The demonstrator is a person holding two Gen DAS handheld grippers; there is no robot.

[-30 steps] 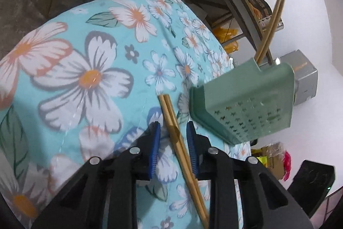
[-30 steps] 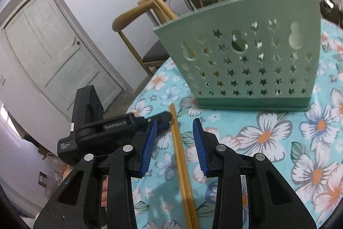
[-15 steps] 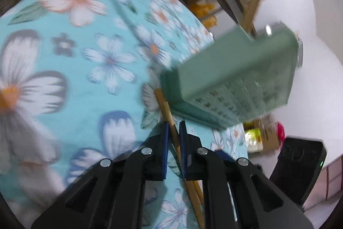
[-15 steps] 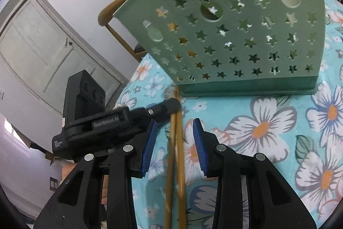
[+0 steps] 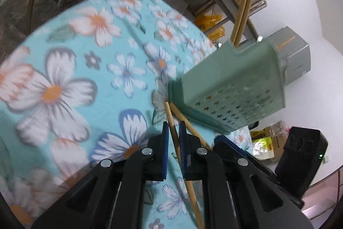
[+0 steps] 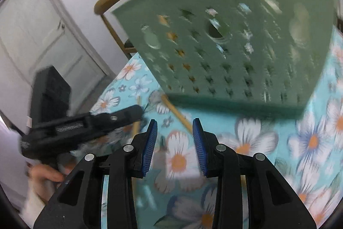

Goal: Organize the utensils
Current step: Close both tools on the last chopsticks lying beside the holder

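1. Left gripper [image 5: 173, 134] pinched shut on one wooden chopstick [image 5: 171, 121], a little back from its far tip, right at the near corner of the green holder [image 5: 235, 87].
2. Second chopstick [image 5: 188, 123] lying loose on the floral tablecloth [image 5: 64, 78], just right of the held one, far ends of the pair nearly touching beside the holder's base.
3. Right gripper [image 6: 174, 143] spread partway with nothing between the pads, hovering over the cloth near the holder's front wall.
4. Probably light, stiff and a bit slick, so likely to swivel in a thin pinch. Gripping nearer the middle looks safer for tipping it upright.
5. Holder already has two chopsticks [image 5: 244, 5] poking out of its far left corner, plus pale rounded shapes at the rim in the right wrist view, too blurry to name.
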